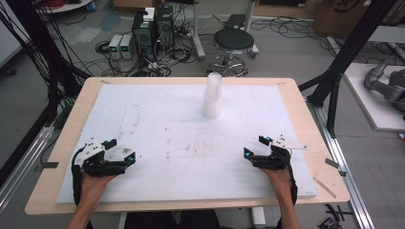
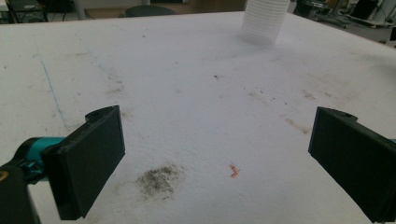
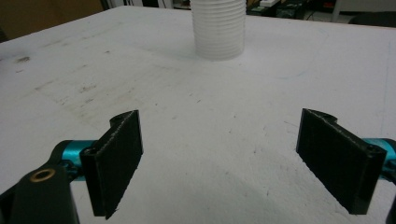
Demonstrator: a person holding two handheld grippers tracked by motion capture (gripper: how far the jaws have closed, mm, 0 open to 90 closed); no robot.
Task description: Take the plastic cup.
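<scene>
Resting low on the white worktop (image 1: pixel 157 143), the left tongs (image 1: pixel 125 150) and right tongs (image 1: pixel 255 147) both stood wide with nothing between them; the stack of white cups (image 1: pixel 212 95) stood upright, well apart at the far middle, untouched, so all handling remained to be done

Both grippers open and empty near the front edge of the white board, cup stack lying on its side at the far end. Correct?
Not quite: the cup stack stands upright, not on its side, as the high view shows. The rest holds: the left gripper and right gripper are open and empty near the front edge of the white board, with the stack at the far end.
</scene>
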